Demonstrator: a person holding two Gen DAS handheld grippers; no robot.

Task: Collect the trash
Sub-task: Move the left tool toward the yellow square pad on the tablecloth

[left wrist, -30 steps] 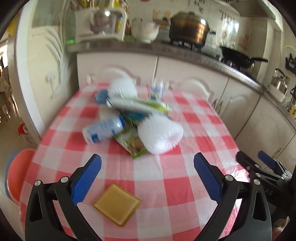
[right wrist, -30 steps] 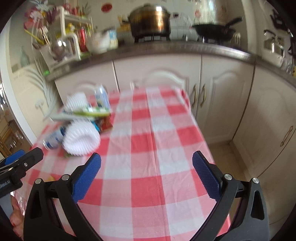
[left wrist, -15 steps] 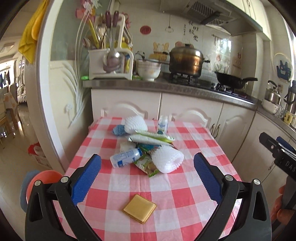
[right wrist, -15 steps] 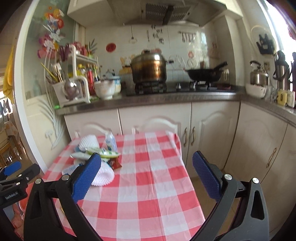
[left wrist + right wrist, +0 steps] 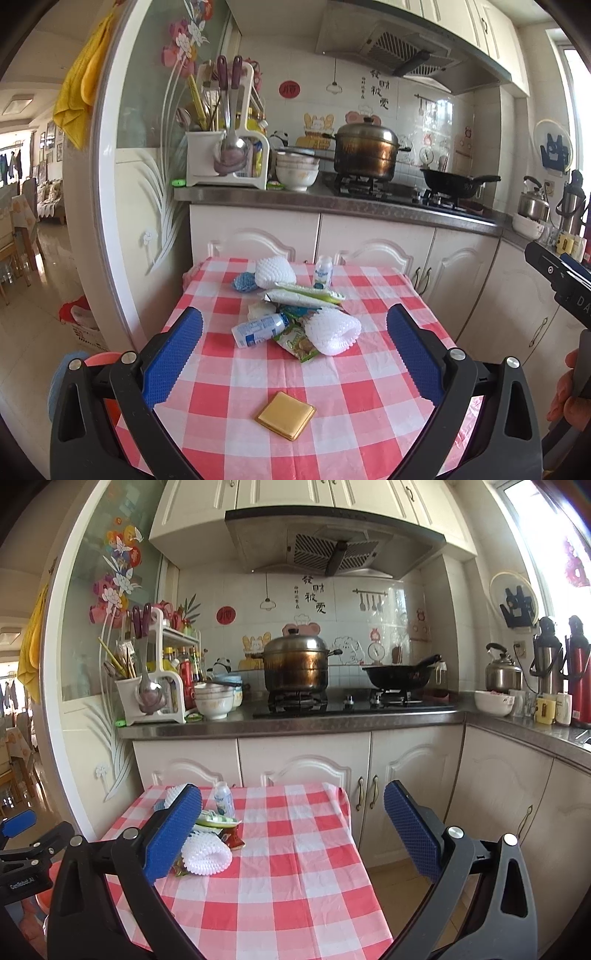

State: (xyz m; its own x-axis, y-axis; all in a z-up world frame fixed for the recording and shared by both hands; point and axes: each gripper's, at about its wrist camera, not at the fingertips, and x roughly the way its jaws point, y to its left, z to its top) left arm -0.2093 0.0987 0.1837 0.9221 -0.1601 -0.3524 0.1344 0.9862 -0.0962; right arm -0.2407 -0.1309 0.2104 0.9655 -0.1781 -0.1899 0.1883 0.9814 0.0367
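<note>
Both grippers hang above the near end of the table, and neither one touches anything. The left gripper (image 5: 293, 345) is spread wide, its blue pads (image 5: 171, 356) far apart with nothing between them. The right gripper (image 5: 293, 832) is spread just as wide and carries nothing; it sits over the table's right edge, with its right pad out past the cloth, in front of the cabinet doors.

Ahead of the left gripper, on the red-and-white checked tablecloth (image 5: 354, 398), lies a flat gold square packet (image 5: 285, 415), alone and nearest to the fingers. Farther on, toward the middle of the table, the trash sits in a loose heap: a white foam fruit net (image 5: 332, 330) on its side, a green snack wrapper (image 5: 295, 341) tucked against it, and a small white bottle with a blue label (image 5: 258, 328) lying down just to their left. Behind these lie a long white-and-green packet (image 5: 303, 295), a second foam net (image 5: 273, 273), a blue scrubber-like ball (image 5: 243, 282) and a small upright bottle (image 5: 322, 272) near the far edge.

From the right wrist view the same heap lies to the left, partly hidden behind the left pad (image 5: 173, 836).
</note>
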